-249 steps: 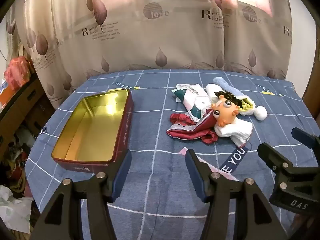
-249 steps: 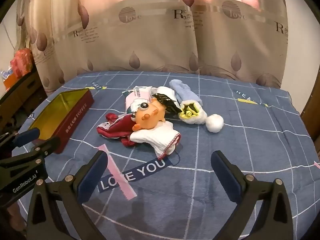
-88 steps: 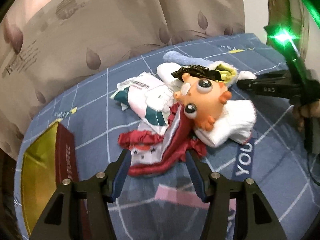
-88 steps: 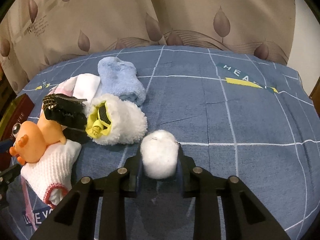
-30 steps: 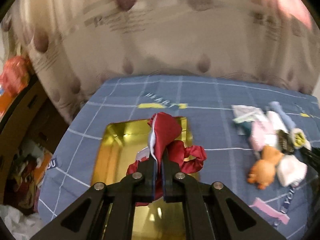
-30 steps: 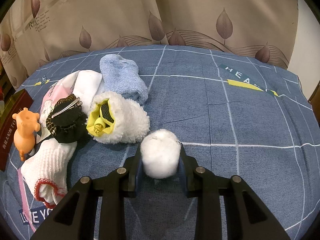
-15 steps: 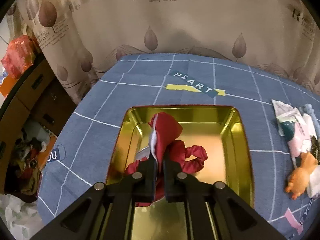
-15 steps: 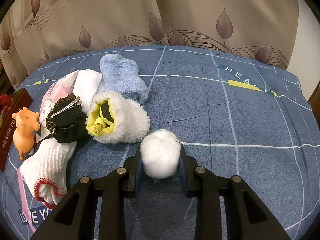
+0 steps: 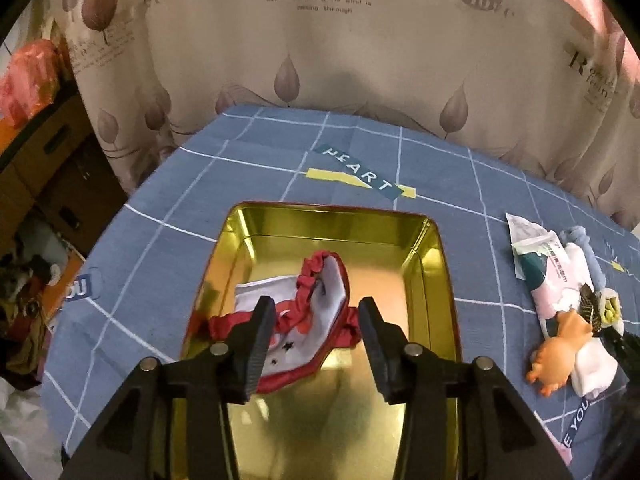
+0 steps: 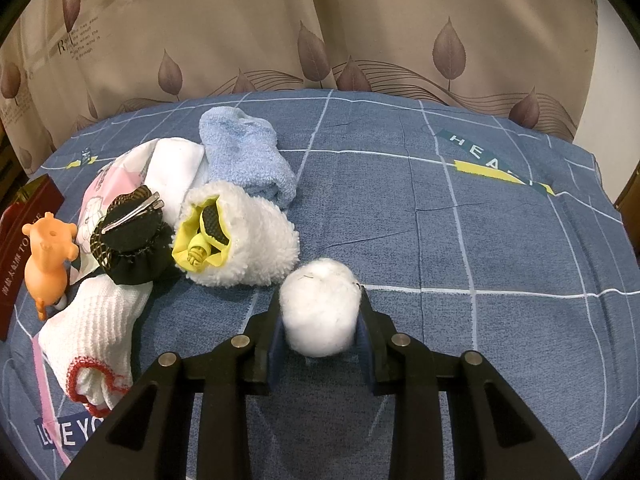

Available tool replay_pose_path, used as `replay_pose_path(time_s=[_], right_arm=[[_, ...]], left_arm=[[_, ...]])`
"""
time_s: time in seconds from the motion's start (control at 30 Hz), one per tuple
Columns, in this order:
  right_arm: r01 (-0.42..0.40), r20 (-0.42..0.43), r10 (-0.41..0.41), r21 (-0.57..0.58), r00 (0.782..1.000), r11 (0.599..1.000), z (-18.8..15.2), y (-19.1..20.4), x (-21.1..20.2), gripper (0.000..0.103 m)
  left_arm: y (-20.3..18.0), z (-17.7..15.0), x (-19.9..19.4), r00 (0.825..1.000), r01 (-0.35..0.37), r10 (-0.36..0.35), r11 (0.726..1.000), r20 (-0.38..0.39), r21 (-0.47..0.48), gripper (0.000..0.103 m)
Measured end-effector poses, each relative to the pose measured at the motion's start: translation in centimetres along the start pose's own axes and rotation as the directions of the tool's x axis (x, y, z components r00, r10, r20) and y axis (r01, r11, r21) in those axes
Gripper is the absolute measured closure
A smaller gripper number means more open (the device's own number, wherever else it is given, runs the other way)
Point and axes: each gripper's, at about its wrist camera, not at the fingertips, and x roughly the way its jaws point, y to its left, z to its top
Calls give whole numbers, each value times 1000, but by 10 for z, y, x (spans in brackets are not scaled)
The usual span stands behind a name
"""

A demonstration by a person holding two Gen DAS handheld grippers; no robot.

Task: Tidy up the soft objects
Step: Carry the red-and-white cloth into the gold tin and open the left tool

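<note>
The left gripper point(image 9: 316, 320) has just been opening and stands wide, the red cloth point(image 9: 308, 312) lying loose between its jaws inside the gold tin point(image 9: 436, 280) near the table's left edge. The right gripper point(image 10: 320, 328) pinches the white pompom point(image 10: 320, 306). Beyond it the pile point(image 10: 240, 236) waits; lifting could drag the fleece sock along, should the two be joined.

You're working over a blue grid-patterned cloth point(image 10: 460, 232) printed with words. On it sit a gold-lined tin point(image 9: 436, 248), an orange toy point(image 10: 46, 258), a white knit sock point(image 10: 96, 332), a fleecy white bootie point(image 10: 256, 248) and a blue sock point(image 10: 244, 152). A white pompom point(image 10: 320, 306) rests beside the bootie
</note>
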Motion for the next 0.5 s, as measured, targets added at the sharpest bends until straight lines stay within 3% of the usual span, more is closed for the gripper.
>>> replay_pose_path(time_s=[0.37,0.5], right_arm=[[0,2,0,0,1000,1000,-1,0,0,73],[-7,10,7,5,1000,1000,0,-2,0,76]], left_arm=[[6,-49,-44,984,-150,152,988,95,-30,59],[14,-68,-59,961,-224,229,973,158,-47,59]])
